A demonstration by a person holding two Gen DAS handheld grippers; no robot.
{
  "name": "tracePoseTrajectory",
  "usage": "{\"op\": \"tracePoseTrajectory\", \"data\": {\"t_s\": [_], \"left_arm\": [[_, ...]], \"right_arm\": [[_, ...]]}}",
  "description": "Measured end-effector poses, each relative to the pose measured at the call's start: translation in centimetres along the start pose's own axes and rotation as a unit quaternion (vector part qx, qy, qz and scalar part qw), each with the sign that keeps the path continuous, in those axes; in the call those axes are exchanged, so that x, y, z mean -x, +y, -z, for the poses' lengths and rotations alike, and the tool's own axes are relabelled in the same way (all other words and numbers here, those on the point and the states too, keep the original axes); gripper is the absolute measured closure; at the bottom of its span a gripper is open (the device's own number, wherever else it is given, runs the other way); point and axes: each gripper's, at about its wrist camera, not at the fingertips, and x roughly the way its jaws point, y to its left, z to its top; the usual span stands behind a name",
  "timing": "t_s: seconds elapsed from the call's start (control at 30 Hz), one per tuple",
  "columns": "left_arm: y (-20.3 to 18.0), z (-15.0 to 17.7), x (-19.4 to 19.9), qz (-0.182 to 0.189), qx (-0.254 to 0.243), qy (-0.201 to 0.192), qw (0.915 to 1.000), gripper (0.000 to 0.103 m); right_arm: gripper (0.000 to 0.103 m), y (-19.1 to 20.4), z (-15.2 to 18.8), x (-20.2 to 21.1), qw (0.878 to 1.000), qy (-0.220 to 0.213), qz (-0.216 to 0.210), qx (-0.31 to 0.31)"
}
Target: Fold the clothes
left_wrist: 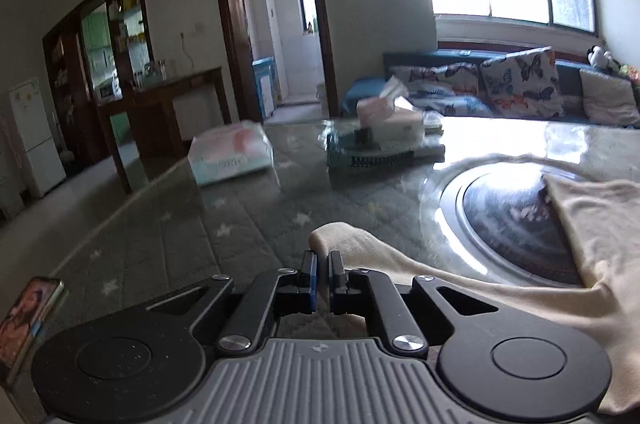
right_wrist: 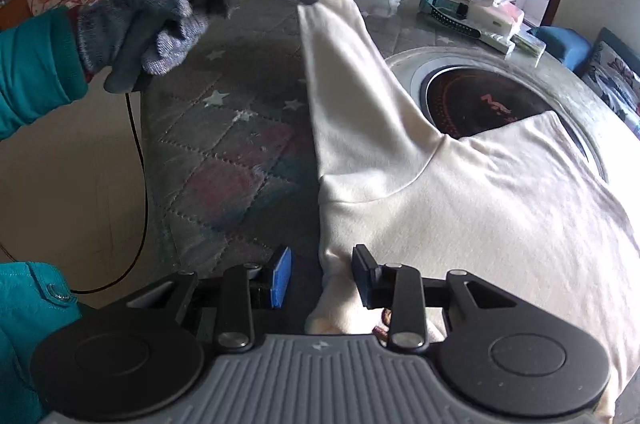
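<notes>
The left gripper (left_wrist: 322,258) has its jaws closed on the end of a cream garment (left_wrist: 472,288), whose sleeve runs back to the right across the grey star-patterned table (left_wrist: 192,240). Part of the cloth covers a round black hob (left_wrist: 508,220). Beyond lie a tissue pack (left_wrist: 230,154) and a tissue box (left_wrist: 394,124)

left claw (left_wrist: 322,266) clamped tight, gloved hand (right_wrist: 140,28) gripping handle; right claw (right_wrist: 322,274) parted.
</notes>
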Motion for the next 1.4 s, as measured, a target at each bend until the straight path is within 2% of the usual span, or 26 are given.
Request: {"op": "tracePoseTrajectory", "data": {"t_s": [0.1,0.2,0.3,0.37,0.47,0.53,0.6,0.63,0.67,0.73,0.8,0.83,0.87,1.1,1.17,1.3,1.4], "left_arm": [[0.1,0.4,-0.8,0.001,0.005,0.018,0.9998,0.097],[0.2,0.3,-0.8,0.0,0.004,0.016,0.9999,0.097],[0.2,-0.3,-0.9,-0.002,0.003,0.009,1.0,0.097],[0.2,-0.6,-1.2,-0.004,-0.001,0.009,0.9999,0.097],[0.2,-0.6,-1.8,-0.014,-0.009,0.017,0.9997,0.094],[0.3,-0.3,-2.1,-0.019,-0.008,0.028,0.9994,0.094],[0.4,-0.1,-1.9,-0.017,-0.004,0.036,0.9992,0.086],[0.4,0.0,-1.6,-0.015,-0.001,0.039,0.9991,0.075],[0.4,0.1,-1.3,-0.011,0.0,0.039,0.9992,0.053],[-0.1,0.1,-0.1,0.0,0.002,0.027,0.9996,0.035],[-0.8,0.1,1.3,0.021,-0.005,0.015,0.9997,0.025],[-1.3,0.1,2.1,0.034,-0.008,0.01,0.9994,0.009],[-1.9,0.1,2.9,0.046,-0.009,0.004,0.9989,0.002],[-7.7,0.2,7.4,0.136,-0.049,-0.03,0.9891,0.0],[-9.6,0.2,8.1,0.158,-0.062,-0.031,0.985,0.0],[-13.1,0.6,9.0,0.197,-0.085,-0.029,0.9762,0.0],[-15.5,0.7,9.1,0.218,-0.097,-0.02,0.9709,0.0]], "right_arm": [[0.07,-0.1,-0.8,0.3,1.0,-0.023,0.001,-0.002],[0.07,-0.5,-1.7,-0.3,0.999,-0.035,-0.008,-0.021],[0.068,-0.1,-1.8,-1.6,0.999,-0.021,-0.024,-0.024],[0.067,0.6,-1.5,-1.6,1.0,-0.022,-0.016,-0.008],[0.069,0.2,-1.2,-0.3,0.999,-0.03,-0.034,-0.026],[0.069,-0.3,-0.6,1.0,0.998,-0.037,-0.028,-0.041],[0.069,-1.0,0.2,2.4,0.998,-0.039,-0.009,-0.056],[0.069,-1.3,0.5,2.7,0.997,-0.038,-0.005,-0.062],[0.069,-1.8,1.1,3.3,0.997,-0.033,0.004,-0.072],[0.068,-2.7,2.3,4.2,0.995,-0.022,0.021,-0.09],[0.068,-3.3,3.2,4.6,0.994,-0.012,0.03,-0.105],[0.068,-3.4,3.5,4.8,0.993,-0.01,0.031,-0.11],[0.068,-3.6,3.9,4.9,0.993,-0.007,0.033,-0.115],[0.066,-3.1,6.2,4.6,0.993,-0.004,0.022,-0.117],[0.067,-2.8,6.5,5.2,0.993,-0.009,0.018,-0.114],[0.066,-3.1,7.0,6.6,0.992,-0.029,0.036,-0.121],[0.066,-3.6,7.8,6.3,0.99,-0.021,0.039,-0.137]]}}
